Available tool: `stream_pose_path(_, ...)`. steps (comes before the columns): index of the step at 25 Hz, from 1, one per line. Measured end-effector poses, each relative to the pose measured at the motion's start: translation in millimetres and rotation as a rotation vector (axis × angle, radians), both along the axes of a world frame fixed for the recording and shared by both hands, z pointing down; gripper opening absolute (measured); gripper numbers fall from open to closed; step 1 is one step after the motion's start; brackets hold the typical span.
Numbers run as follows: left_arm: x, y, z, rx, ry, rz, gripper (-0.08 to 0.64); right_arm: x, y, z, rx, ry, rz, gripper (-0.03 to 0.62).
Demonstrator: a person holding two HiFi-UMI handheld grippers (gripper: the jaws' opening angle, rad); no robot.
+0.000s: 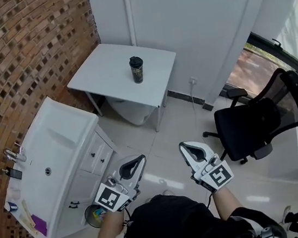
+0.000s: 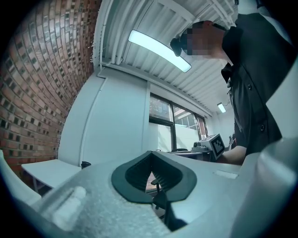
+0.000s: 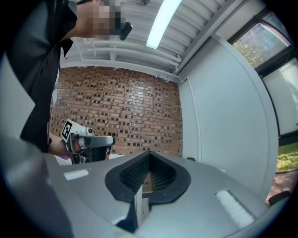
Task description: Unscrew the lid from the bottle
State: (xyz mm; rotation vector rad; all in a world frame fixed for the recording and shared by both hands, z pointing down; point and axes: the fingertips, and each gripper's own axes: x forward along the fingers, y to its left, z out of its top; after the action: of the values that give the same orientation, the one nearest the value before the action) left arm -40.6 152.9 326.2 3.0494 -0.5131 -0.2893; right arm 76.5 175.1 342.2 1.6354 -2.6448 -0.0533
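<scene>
Plainly, the tall dark cylindrical bottle with black lid stands upright toward the right edge of the white rectangular table, well apart from the left gripper and right gripper, both closed on nothing. Probably rigid, smooth, tippable: clamp the body, twist the lid.

Open floor runs toward the white table — a lane between the sink cabinet on the left and the office chair on the right. The bottle stands alone on the tabletop, free surface all round.
</scene>
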Motion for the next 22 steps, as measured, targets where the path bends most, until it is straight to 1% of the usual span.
stream_pose_path(2, -13.3, -6.3, 6.3, -0.003, -0.001, -0.007, 0.002, -19.1, -10.8, -0.9, -0.006, 0.024, -0.023, 0.006)
stream_pose_path(5, -27.6, -17.3, 19.3, -0.029, -0.009, -0.015, 0.002, -40.1, -23.6, 0.6, -0.019, 0.020, -0.049, 0.005)
stream_pose_path(8, -31.5, -28.7, 22.4, -0.032, 0.004, -0.011, 0.002, -46.2, -36.3, 7.1, -0.035, -0.006, -0.063, 0.005)
stream_pose_path(10, -25.8, -36.5, 24.5, -0.036, 0.016, 0.004, 0.001, -40.6, -45.3, 12.5, -0.049, -0.037, -0.079, 0.006)
stream_pose_path(12, -11.4, -50.8, 26.1, -0.037, 0.017, 0.011, 0.000, -27.0, -58.8, 18.0, -0.055, -0.045, -0.085, 0.006)
stream_pose_path(14, 8.0, -69.7, 26.2, -0.029, 0.015, -0.002, 0.001, -8.7, -76.4, 21.9, -0.052, -0.039, -0.088, 0.005)
stream_pose_path(19, 69.4, -120.4, 23.2, -0.016, 0.014, -0.044, 0.000, 50.5, -127.8, 14.6, -0.032, -0.038, -0.116, 0.006)
stream_pose_path(22, 104.2, -152.3, 18.2, 0.008, 0.006, -0.069, 0.002, 78.1, -158.9, 11.9, -0.015, -0.041, -0.158, 0.006)
